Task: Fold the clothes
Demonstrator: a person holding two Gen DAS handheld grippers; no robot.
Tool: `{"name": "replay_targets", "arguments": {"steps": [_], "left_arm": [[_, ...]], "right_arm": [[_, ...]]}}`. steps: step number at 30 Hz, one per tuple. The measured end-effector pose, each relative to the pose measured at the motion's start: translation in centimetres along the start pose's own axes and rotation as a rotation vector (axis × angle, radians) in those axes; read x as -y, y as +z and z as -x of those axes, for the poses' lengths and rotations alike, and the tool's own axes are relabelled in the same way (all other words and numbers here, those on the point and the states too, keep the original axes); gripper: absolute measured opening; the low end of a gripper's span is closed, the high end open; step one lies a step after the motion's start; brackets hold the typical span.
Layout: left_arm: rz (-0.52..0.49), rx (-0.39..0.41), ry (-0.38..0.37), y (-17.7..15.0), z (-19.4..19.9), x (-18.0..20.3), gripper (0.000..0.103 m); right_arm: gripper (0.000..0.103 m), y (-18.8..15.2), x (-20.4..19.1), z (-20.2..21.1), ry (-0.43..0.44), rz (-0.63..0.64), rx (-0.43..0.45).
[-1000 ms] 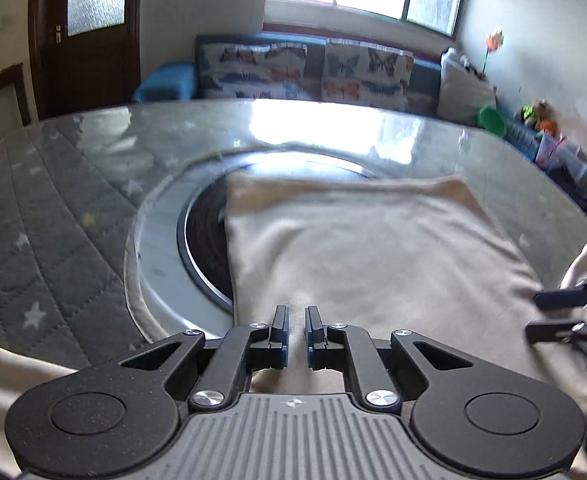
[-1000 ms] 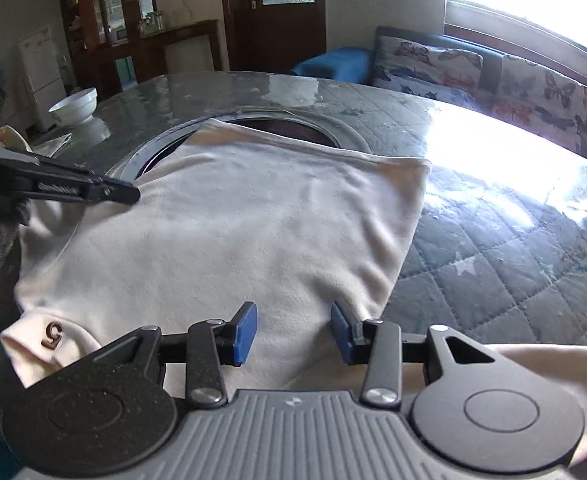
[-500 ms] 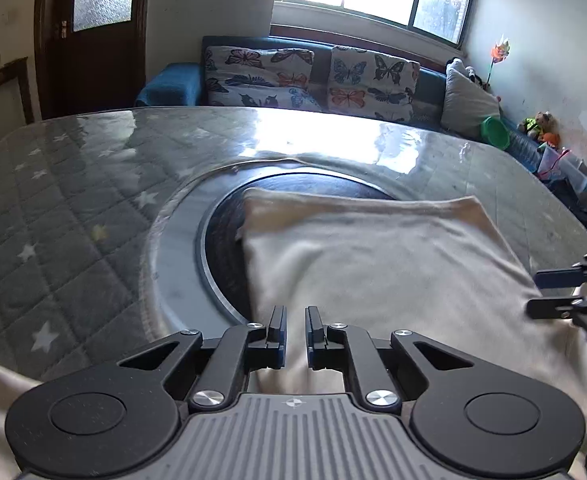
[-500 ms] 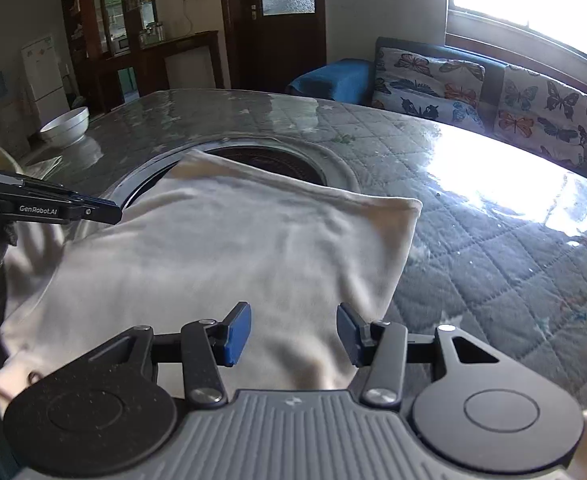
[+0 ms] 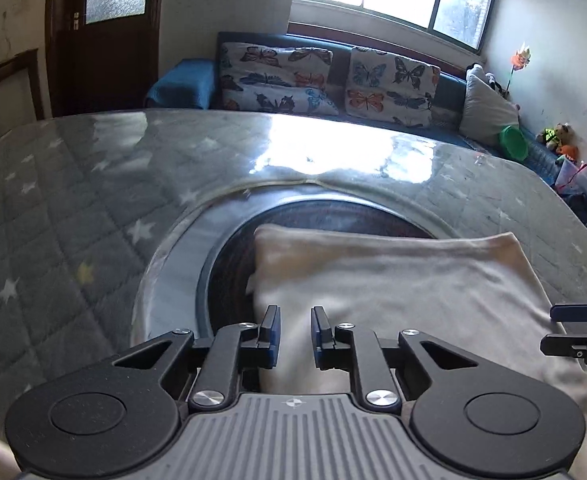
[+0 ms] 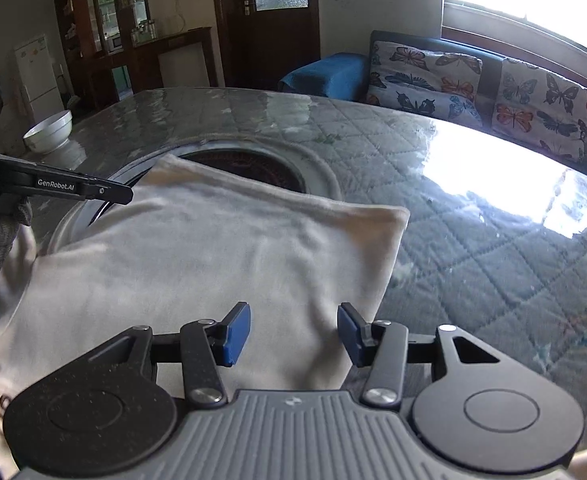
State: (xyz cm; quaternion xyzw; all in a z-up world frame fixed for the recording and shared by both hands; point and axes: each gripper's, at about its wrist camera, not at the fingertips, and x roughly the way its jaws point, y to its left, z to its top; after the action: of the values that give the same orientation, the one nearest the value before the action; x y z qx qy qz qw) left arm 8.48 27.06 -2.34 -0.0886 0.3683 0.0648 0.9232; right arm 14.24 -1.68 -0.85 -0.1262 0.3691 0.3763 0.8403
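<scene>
A cream garment (image 5: 397,280) lies folded flat on the table, partly over the round dark inset; it also shows in the right wrist view (image 6: 213,252). My left gripper (image 5: 295,330) hangs just above its near left edge with a small gap between the fingers and nothing in them. My right gripper (image 6: 293,334) is open wide and empty above the garment's near right edge. Each gripper shows in the other's view: the right one at the far right (image 5: 573,328), the left one at the far left (image 6: 73,190).
The table has a grey quilted star cover (image 5: 53,240) under glass and a round dark inset (image 5: 229,280) in the middle. A white bowl (image 6: 49,130) stands at the table's far left. A sofa with butterfly cushions (image 5: 277,76) is behind the table.
Both grippers have risen and pulled back from the garment. The left gripper's fingers have opened slightly. The right gripper stays open.
</scene>
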Motion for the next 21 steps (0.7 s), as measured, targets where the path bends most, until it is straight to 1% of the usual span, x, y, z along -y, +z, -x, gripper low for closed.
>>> {"name": "replay_targets", "arguments": {"steps": [3,5,9,10,11,13,15,18,20,21], "left_arm": [[-0.014,-0.019,0.03,0.7,-1.8,0.0,0.018],[-0.025,-0.007,0.049,1.0,-2.3,-0.1,0.018],[-0.002,-0.005,0.048,1.6,-2.6,-0.3,0.019],[-0.001,-0.003,0.05,1.8,-2.7,-0.3,0.022],[0.001,0.001,0.052,2.0,-2.8,-0.2,0.031],[-0.008,0.013,0.065,2.4,-3.0,0.1,0.039],[-0.018,0.019,0.089,2.8,-3.4,0.3,0.039],[0.003,-0.006,0.102,2.8,-4.4,-0.3,0.039],[0.004,-0.004,0.107,2.7,-4.4,-0.6,0.048],[0.004,-0.002,0.11,2.7,-4.3,-0.8,0.048]], "right_arm": [[0.049,0.7,0.9,-1.1,-0.007,-0.016,-0.002],[0.049,1.1,1.5,-1.5,-0.002,-0.031,0.001],[0.049,1.8,2.2,-1.6,-0.011,-0.039,0.014],[0.049,2.0,2.3,-1.7,-0.015,-0.036,0.017],[0.049,2.2,2.3,-1.9,-0.018,-0.032,0.02],[0.049,2.8,2.5,-2.7,-0.011,-0.028,0.019],[0.049,3.2,2.7,-3.5,-0.013,-0.024,0.015],[0.049,3.5,3.1,-4.4,-0.02,-0.026,0.012],[0.049,3.6,3.4,-4.6,-0.021,-0.026,0.013],[0.049,3.7,3.4,-4.5,-0.021,-0.025,0.013]]}}
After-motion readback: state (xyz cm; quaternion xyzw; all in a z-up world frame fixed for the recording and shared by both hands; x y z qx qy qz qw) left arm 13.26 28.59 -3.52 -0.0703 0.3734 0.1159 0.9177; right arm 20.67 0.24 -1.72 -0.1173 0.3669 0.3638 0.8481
